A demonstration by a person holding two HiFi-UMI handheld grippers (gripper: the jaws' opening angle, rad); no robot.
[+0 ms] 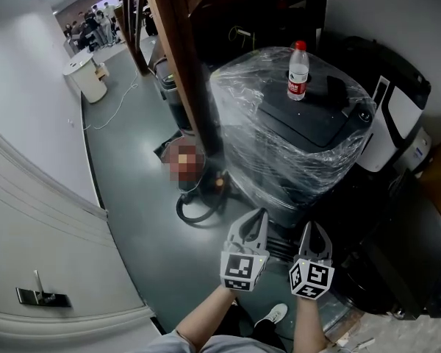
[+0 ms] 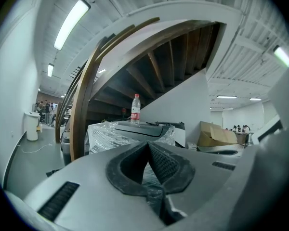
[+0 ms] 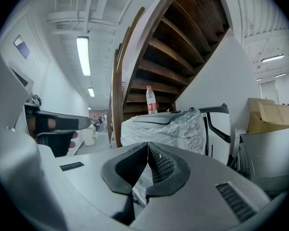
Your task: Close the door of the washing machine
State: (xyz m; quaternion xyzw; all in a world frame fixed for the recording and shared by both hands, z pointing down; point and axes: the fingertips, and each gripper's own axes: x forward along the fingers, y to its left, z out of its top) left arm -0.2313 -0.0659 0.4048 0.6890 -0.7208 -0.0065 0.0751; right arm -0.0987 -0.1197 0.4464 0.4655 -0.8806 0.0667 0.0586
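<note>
Clear plastic film wraps the washing machine (image 1: 301, 153) (image 2: 111, 134) (image 3: 173, 126), which stands on the grey floor (image 1: 125, 175) beside a wooden staircase (image 1: 178, 57). Its dark lid (image 1: 309, 116) lies flat on top under the film. A water bottle (image 1: 298, 70) (image 2: 135, 109) (image 3: 151, 100) with a red cap stands upright on that lid. Both grippers are held low, just in front of the machine and apart from it. The left gripper (image 1: 259, 218) (image 2: 148, 146) has its jaws together with nothing between them. The right gripper (image 1: 309, 230) (image 3: 147, 146), just beside it, likewise has its jaws pressed together and empty. A white appliance (image 1: 397, 116) stands to the machine's right.
</note>
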